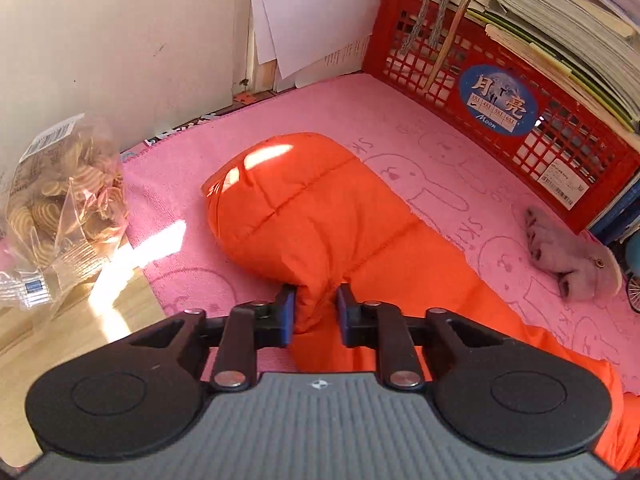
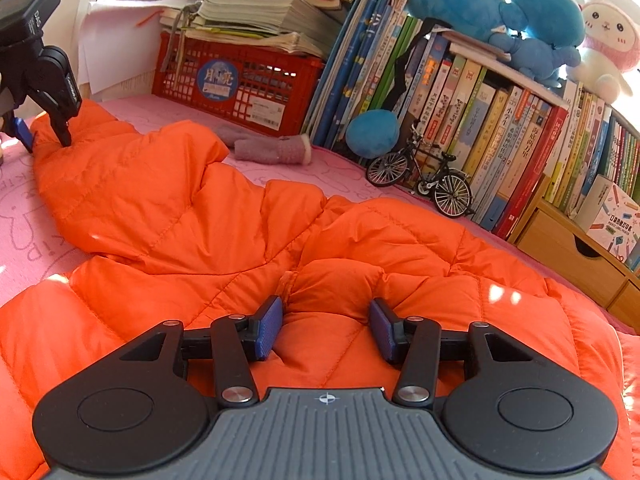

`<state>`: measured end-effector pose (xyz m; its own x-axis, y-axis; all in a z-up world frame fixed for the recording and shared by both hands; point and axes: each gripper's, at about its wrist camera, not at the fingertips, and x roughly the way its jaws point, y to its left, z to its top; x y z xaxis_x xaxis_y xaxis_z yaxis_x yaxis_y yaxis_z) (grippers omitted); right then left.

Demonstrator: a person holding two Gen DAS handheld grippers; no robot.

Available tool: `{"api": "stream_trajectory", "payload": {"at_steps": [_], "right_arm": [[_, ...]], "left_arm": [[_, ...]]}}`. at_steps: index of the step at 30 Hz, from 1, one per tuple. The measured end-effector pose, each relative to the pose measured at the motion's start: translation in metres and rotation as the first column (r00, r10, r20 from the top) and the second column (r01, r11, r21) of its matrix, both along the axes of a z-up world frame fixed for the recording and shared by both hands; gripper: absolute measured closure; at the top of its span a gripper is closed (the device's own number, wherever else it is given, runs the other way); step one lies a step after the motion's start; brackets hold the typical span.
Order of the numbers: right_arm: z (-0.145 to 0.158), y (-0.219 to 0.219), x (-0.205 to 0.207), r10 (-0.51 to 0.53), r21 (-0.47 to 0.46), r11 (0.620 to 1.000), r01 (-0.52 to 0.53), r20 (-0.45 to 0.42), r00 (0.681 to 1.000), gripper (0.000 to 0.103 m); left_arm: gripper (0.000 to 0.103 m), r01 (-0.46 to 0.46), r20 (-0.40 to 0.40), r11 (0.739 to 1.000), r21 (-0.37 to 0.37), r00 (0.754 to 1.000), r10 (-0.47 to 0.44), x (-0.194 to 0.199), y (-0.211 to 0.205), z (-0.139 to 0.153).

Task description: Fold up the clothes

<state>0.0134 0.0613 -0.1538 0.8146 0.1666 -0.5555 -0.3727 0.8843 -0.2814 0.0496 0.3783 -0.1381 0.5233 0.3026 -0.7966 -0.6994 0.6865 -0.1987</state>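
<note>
One orange quilted down jacket lies on one pink bunny-print towel, the landmark here. Two grippers work on the jacket: the left gripper and the right gripper. At the towel's far edge stands one red plastic crate, with one stack of books and papers on top of it. In front of the crate, on the towel, lies one grey knitted glove. One model bicycle stands at the towel's right edge. One bag of biscuits sits off its left edge. Above the towel's right side sit two blue plush toys and one pink-and-white plush bunny.
</note>
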Motion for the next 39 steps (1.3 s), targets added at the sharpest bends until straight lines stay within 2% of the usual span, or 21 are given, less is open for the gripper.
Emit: {"api": "stream_trajectory", "payload": {"at_steps": [6,8,9,10,12,14,18,22,24,28,30,31,32,36,38,39], "right_arm": [[0.002,-0.001,0.003,0.0,0.011,1.0,0.0,-0.024,1.0,0.053],[0.009,-0.004,0.009,0.002,0.037,0.999,0.001,-0.078,0.997,0.052],[0.014,-0.007,0.014,0.005,0.058,0.998,0.001,-0.119,0.993,0.048],[0.02,-0.01,0.02,0.018,0.092,0.996,-0.002,-0.17,0.985,0.036],[0.032,-0.018,0.028,0.053,0.179,0.984,-0.005,-0.261,0.964,0.018],[0.046,-0.028,0.031,0.059,0.259,0.966,0.024,-0.308,0.95,0.017],[0.07,-0.055,0.032,0.017,0.375,0.919,0.121,-0.344,0.939,0.017],[0.08,-0.092,0.036,-0.061,0.492,0.828,0.271,-0.4,0.914,0.017],[0.084,-0.111,0.039,-0.097,0.542,0.767,0.344,-0.433,0.896,0.017],[0.082,-0.145,0.043,-0.152,0.612,0.635,0.472,-0.5,0.853,0.017],[0.081,-0.152,0.044,-0.155,0.631,0.596,0.497,-0.516,0.842,0.017],[0.083,-0.153,0.045,-0.153,0.635,0.591,0.498,-0.517,0.842,0.017],[0.086,-0.151,0.046,-0.138,0.639,0.602,0.48,-0.509,0.85,0.017],[0.109,-0.13,0.056,-0.024,0.655,0.671,0.347,-0.448,0.894,0.015],[0.125,-0.117,0.062,0.055,0.678,0.685,0.267,-0.414,0.909,0.009],[0.13,-0.112,0.066,0.088,0.691,0.681,0.242,-0.405,0.91,0.007]], "left_arm": [[0.096,0.107,0.101,0.993,-0.049,0.99,-0.101,0.0,-0.015,0.014],[0.096,0.144,0.122,0.988,-0.063,0.983,-0.136,0.001,-0.023,0.019],[0.096,0.16,0.133,0.985,-0.069,0.98,-0.15,0.0,-0.027,0.022],[0.096,0.181,0.143,0.981,-0.073,0.975,-0.17,0.0,-0.034,0.025],[0.096,0.225,0.166,0.971,-0.081,0.964,-0.21,-0.001,-0.047,0.031],[0.096,0.281,0.173,0.956,-0.082,0.949,-0.264,0.001,-0.061,0.034],[0.096,0.392,0.139,0.917,-0.07,0.915,-0.38,0.009,-0.097,0.028],[0.096,0.497,0.131,0.868,-0.013,0.861,-0.491,0.007,-0.132,0.029],[0.096,0.56,0.126,0.827,0.052,0.817,-0.562,0.001,-0.151,0.029],[0.095,0.654,0.112,0.745,0.133,0.737,-0.667,-0.009,-0.177,0.031],[0.095,0.69,0.099,0.704,0.169,0.699,-0.708,-0.013,-0.189,0.031],[0.095,0.707,0.091,0.682,0.187,0.679,-0.728,-0.015,-0.195,0.031],[0.095,0.723,0.083,0.66,0.204,0.659,-0.748,-0.017,-0.2,0.031],[0.094,0.787,0.046,0.562,0.253,0.571,-0.82,-0.023,-0.226,0.028],[0.094,0.815,0.026,0.51,0.275,0.524,-0.851,-0.025,-0.239,0.027],[0.094,0.833,0.019,0.476,0.282,0.492,-0.871,-0.028,-0.246,0.026]]}}
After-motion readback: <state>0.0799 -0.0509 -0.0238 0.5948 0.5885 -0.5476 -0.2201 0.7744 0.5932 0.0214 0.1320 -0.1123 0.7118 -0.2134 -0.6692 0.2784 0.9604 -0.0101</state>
